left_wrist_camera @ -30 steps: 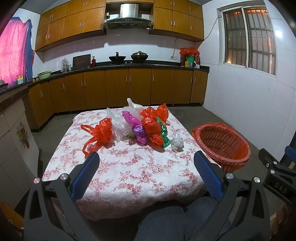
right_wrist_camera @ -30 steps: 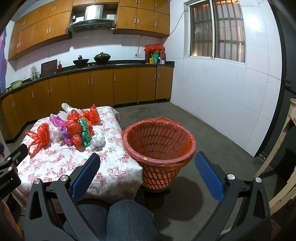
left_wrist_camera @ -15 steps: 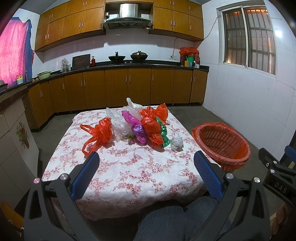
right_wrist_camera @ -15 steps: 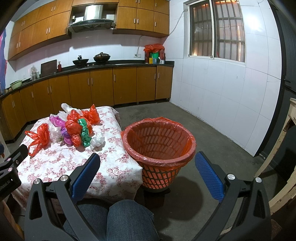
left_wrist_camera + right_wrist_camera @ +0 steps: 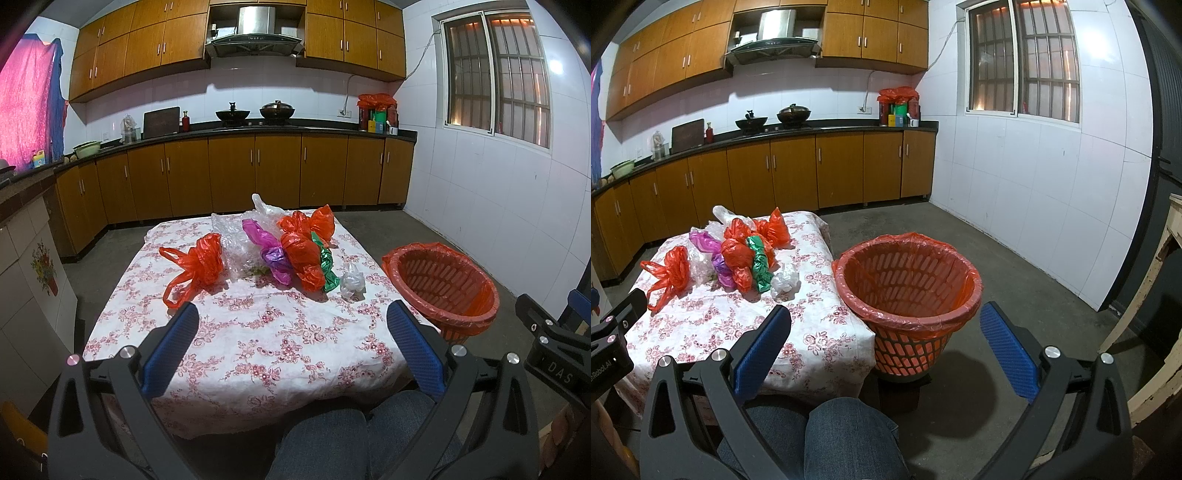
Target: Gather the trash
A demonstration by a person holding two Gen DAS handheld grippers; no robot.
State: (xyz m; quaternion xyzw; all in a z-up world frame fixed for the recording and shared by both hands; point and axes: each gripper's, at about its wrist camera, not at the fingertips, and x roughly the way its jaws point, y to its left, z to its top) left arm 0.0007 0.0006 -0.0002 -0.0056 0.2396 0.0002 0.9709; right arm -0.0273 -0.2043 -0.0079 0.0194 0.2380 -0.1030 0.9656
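My left gripper hangs over the near edge of the tabletop, its blue pads spread wide with nothing between them. The trash lies well beyond the fingertips, bunched toward the far half of the cloth. Leftmost is a loose red bag with its handles trailing toward the left edge. Next comes crumpled clear plastic, then a purple bag, a knotted red bundle with another red bag behind it, a green foil strip, and a small white wad nearest the right edge. Where these pieces overlap I cannot tell where one ends and the next begins, and something greenish under the clear plastic is too small to make out.

My right gripper is likewise wide open and holding nothing. Its left pad sits over the table's near right corner, and the basket, lined with a red bag, stands on the floor just beside that right edge, ahead and between my pads. The basket's foot is hidden behind my knee.
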